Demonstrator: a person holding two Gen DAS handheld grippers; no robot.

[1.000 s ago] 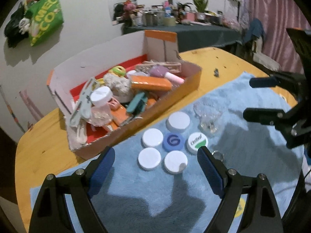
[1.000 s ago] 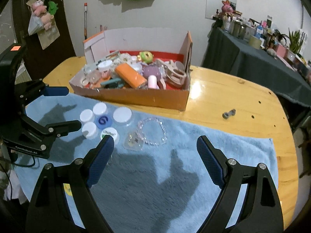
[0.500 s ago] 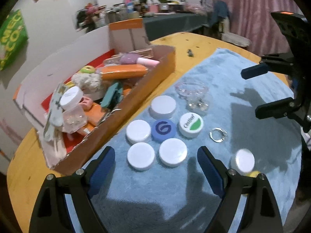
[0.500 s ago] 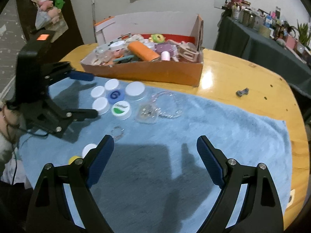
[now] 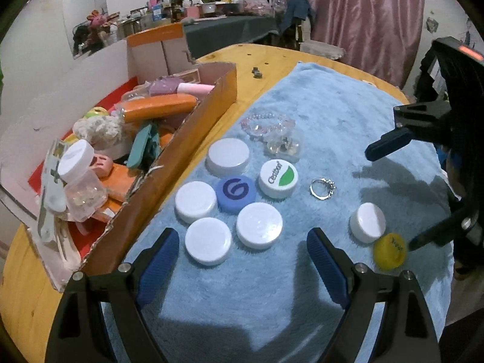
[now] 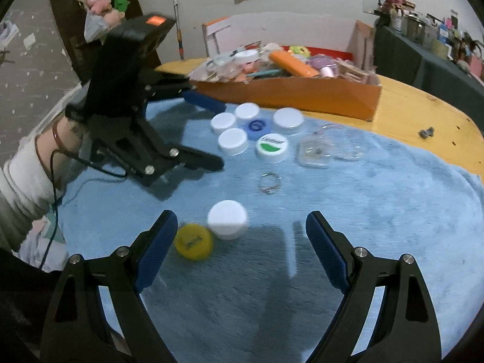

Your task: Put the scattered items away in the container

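Observation:
A cardboard box [image 5: 208, 112] [image 6: 290, 93], full of small items, stands on the wooden table beside a blue towel. On the towel lie several white caps [image 5: 208, 240], a blue cap [image 5: 235, 190], a green-logo cap [image 5: 278, 178] [image 6: 271, 147], a ring [image 5: 323, 185] [image 6: 269, 183], a bead bracelet [image 5: 267, 122], a clear case [image 5: 283, 148] [image 6: 314, 151], a lone white cap [image 5: 367, 222] [image 6: 227, 219] and a yellow cap [image 5: 389, 249] [image 6: 193, 241]. My left gripper [image 5: 240, 260] is open and empty just short of the cap cluster. My right gripper [image 6: 239, 242] is open and empty, with the lone white cap between its fingers.
A small dark metal piece [image 5: 257, 72] [image 6: 426, 133] lies on the bare wood past the towel. A dark-clothed side table [image 5: 230, 27] crowded with pots stands behind. The towel's right half [image 6: 393, 211] holds nothing.
Both grippers have swung and come lower and closer to the towel. The lone white and yellow caps have come into the right wrist view, now close in front of its fingers.

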